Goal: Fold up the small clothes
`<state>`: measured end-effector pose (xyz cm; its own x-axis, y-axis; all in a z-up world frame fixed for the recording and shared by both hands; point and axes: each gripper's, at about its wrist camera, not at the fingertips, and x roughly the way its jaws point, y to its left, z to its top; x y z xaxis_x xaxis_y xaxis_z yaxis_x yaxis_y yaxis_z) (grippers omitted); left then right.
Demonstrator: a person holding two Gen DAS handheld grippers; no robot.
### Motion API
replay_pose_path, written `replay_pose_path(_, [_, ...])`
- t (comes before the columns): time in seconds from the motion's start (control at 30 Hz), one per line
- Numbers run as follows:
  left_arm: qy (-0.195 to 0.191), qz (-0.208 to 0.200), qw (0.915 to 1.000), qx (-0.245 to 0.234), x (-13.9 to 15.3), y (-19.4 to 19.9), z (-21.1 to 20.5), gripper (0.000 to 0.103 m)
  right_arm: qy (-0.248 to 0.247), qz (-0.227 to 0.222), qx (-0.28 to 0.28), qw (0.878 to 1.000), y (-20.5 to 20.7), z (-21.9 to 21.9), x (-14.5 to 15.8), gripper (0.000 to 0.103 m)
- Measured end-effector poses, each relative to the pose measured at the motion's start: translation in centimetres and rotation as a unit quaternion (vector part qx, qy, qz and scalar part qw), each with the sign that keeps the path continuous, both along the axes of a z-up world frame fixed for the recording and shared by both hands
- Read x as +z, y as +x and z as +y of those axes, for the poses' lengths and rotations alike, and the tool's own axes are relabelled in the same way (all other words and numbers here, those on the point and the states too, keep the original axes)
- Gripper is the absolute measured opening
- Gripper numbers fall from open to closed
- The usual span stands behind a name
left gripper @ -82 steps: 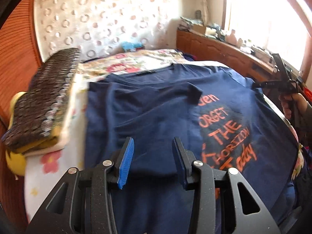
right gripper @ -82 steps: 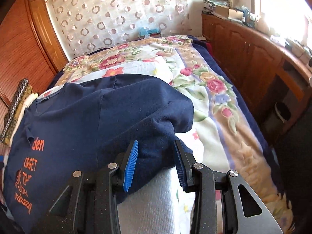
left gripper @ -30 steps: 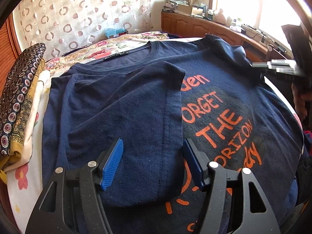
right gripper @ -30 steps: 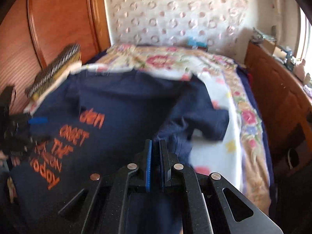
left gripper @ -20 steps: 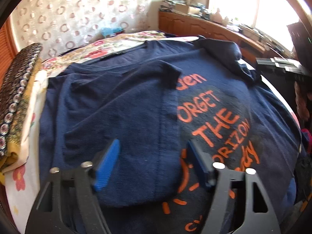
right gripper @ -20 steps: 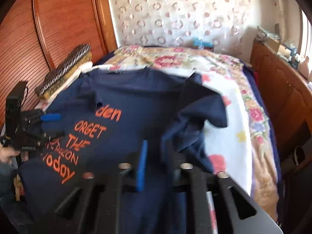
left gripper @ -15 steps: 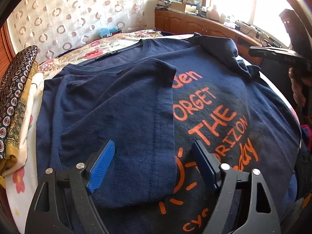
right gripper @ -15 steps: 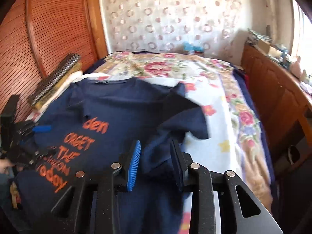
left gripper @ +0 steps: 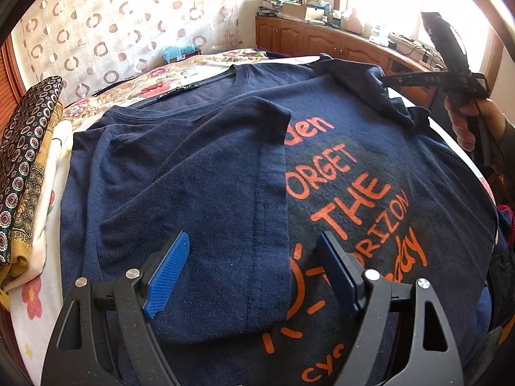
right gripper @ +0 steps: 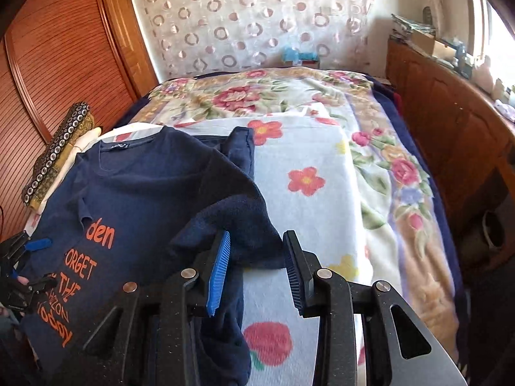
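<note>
T-shirt: we see the navy T-shirt (left gripper: 199, 173) spread face up across the near end of the bed (right gripper: 322, 199), its left side folded inward over the orange print (left gripper: 347, 199).
Fold edge: the folded flap's straight edge runs between our left gripper's fingers.
Right sleeve: the right sleeve (right gripper: 231, 218) lies bunched at the shirt's right edge.
Left gripper: the left gripper (left gripper: 254, 273) hovers over the folded flap, fingers wide apart, nothing clamped.
Right gripper: the right gripper (right gripper: 254, 267) has just been opening; its fingers stand apart with the bunched sleeve lying between them, and the pads do not press it.
Open room: the floral blanket (right gripper: 370, 173) right of the shirt lies bare up to the far wall.
Left side: 1 stack of folded fabrics (left gripper: 22, 173) sits beside the shirt's left edge.
Right side: a wooden cabinet (right gripper: 450, 135) runs along the bed, its top cluttered.
</note>
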<state>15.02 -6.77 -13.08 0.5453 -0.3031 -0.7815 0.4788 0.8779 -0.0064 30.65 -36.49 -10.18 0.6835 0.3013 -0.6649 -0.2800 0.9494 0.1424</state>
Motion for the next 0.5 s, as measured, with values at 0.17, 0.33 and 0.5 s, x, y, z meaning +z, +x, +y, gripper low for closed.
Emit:
replay_pose_path(0.17, [0.0, 0.0, 1.0, 0.0, 0.0, 0.0, 0.0, 0.082, -0.002, -0.008, 0.037, 0.999, 0.2, 2.3, 1.1, 0.004])
replay_pose_path(0.33, [0.001, -0.001, 1.0, 0.006, 0.0, 0.0, 0.1, 0.082, 0.02, -0.018, 0.081, 0.996, -0.8, 6.2, 2.8, 0.004])
replay_pose_path(0.5, [-0.002, -0.01, 0.9997, 0.023, 0.4, -0.2, 0.6, 0.082, -0.015, -0.034, 0.1, 0.994, -1.6, 10.6, 3.7, 0.014])
